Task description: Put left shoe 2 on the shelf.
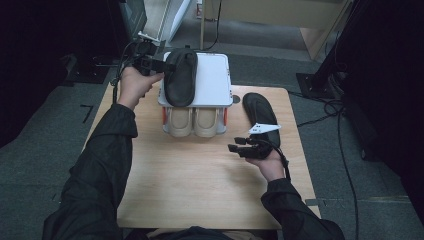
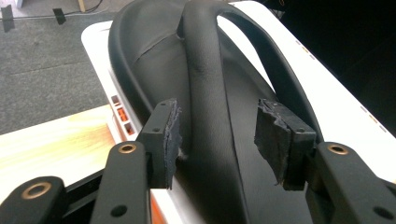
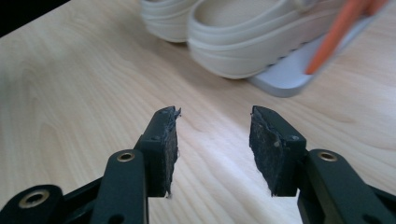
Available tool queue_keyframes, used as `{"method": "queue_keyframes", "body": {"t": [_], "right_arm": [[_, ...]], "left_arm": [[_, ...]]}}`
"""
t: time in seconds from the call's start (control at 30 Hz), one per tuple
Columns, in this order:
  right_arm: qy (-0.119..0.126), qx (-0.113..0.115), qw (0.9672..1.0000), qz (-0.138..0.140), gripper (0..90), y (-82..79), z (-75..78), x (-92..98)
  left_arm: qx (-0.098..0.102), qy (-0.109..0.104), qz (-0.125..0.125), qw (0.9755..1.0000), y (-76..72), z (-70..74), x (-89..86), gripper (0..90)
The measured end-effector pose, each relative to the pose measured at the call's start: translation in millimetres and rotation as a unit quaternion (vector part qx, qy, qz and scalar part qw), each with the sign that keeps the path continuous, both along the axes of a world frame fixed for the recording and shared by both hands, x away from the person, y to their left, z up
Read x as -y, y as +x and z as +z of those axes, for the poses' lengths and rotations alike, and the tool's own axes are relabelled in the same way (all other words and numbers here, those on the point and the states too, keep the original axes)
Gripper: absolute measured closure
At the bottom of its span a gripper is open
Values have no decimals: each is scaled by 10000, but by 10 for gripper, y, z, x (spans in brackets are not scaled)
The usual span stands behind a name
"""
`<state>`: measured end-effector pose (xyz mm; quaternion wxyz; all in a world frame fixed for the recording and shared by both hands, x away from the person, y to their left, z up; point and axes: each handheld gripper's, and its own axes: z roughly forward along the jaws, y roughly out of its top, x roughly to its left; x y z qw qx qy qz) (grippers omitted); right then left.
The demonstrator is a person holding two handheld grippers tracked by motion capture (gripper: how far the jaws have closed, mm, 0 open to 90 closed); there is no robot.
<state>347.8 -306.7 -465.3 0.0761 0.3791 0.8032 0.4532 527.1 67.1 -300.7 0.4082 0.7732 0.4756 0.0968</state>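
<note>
A black sandal (image 1: 181, 75) lies on top of a white two-level shoe rack (image 1: 214, 82). My left gripper (image 1: 167, 65) reaches in from the rack's left side. In the left gripper view its jaws stand apart on either side of the sandal's strap (image 2: 205, 79), and neither pad presses on it, so the left gripper (image 2: 217, 135) is open. A second black sandal (image 1: 260, 112) lies on the table to the right of the rack. My right gripper (image 1: 237, 145) hovers just in front of it, pointing left. It is open, with nothing between the jaws (image 3: 214, 149).
A pair of beige clogs (image 1: 194, 121) (image 3: 243, 42) sits on the rack's lower level, heels toward me. The rack has orange posts (image 3: 341, 32). The wooden table (image 1: 200, 180) stands on grey carpet, with cables on the floor at the right.
</note>
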Motion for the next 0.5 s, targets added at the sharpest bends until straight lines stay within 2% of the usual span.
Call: {"method": "queue_keyframes", "body": {"t": [0.17,0.27,0.37,0.5], "right_arm": [[-81,124,9997,-211,536,12,63,199],[-45,98,9992,-383,537,47,81,343],[27,141,9984,-551,546,86,96,485],[-19,194,9973,-702,567,134,96,603]], "left_arm": [[50,39,10,10000,-68,22,-130,489],[77,55,14,10000,-117,17,-225,481],[81,64,21,9999,-147,-14,-301,467],[97,29,60,9999,-187,-73,-374,460]]}}
